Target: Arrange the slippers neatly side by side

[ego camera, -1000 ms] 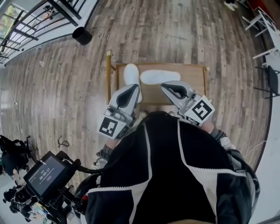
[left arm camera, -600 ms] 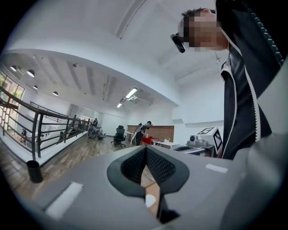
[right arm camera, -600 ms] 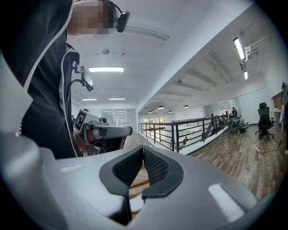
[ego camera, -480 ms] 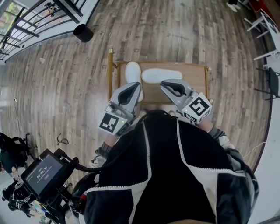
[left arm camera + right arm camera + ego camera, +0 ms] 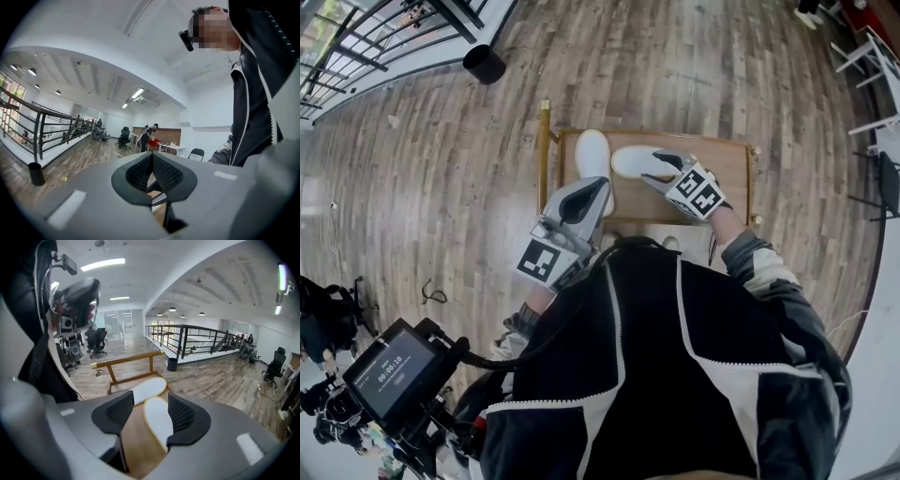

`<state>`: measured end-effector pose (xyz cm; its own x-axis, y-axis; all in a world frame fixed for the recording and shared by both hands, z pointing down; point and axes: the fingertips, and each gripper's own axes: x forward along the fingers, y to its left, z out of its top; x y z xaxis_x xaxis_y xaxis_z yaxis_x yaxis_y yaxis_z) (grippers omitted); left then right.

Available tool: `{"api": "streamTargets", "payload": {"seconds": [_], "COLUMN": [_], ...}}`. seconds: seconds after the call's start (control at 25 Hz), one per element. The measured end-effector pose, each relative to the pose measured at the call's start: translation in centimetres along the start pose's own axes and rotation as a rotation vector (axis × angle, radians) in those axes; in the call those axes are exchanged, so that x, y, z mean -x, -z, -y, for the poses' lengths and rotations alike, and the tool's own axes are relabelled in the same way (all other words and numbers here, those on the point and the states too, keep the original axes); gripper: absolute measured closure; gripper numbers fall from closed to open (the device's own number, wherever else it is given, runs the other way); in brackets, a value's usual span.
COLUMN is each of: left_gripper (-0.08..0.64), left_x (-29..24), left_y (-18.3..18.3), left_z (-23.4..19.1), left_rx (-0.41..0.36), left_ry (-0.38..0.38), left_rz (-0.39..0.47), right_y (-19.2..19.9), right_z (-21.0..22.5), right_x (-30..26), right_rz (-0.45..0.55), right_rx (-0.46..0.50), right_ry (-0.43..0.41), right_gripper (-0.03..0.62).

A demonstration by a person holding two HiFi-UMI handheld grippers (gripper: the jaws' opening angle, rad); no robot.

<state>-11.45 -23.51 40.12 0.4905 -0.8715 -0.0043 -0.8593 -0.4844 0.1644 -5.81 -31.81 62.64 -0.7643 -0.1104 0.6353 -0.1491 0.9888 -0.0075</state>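
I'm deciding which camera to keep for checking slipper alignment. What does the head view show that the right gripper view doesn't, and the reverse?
Only the head view: the left gripper and a small screen at lower left. Only the right gripper view: ceiling lights, and the gap between the opening jaws of the right gripper, with one white slipper seen through it, not gripped. Both: that slipper and the second slipper, lying at an angle to each other on the wooden stand, plus the black bin on the floor.
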Motion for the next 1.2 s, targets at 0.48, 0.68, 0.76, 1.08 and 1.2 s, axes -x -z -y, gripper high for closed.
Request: {"api": "streamTargets", "payload": {"seconds": [0.48, 0.68, 0.76, 1.08, 1.2], "left_gripper": [0.541, 0.541, 0.541, 0.541, 0.541], "left_x": [1.2, 3.3, 3.8, 4.3, 4.2], "left_y": [1.7, 2.0, 2.1, 2.2, 2.3], "left_z": [-1.5, -1.2, -1.3, -1.9, -1.7], "left_rx": [0.01, 0.004, 0.002, -0.005, -0.006], "left_ry": [-0.072, -0.12, -0.135, -0.146, -0.139], "left_rz": [-0.058, -0.072, -0.078, -0.083, -0.085], "right_y": [10.3, 11.3, 11.9, 13.3, 13.3], "right_z": [6.5, 6.3, 6.3, 6.4, 6.3], "right_x": [-7.9, -9.1, -9.2, -9.5, -9.3], "right_rz": [-0.446, -0.494, -0.517, -0.572, -0.571], "right_rx": [-0.004, 0.002, 0.011, 0.013, 0.015], "right_ry": [-0.025, -0.044, -0.045, -0.025, -0.015], "right_gripper": [0.331, 0.331, 0.344, 0.563, 0.563]}}
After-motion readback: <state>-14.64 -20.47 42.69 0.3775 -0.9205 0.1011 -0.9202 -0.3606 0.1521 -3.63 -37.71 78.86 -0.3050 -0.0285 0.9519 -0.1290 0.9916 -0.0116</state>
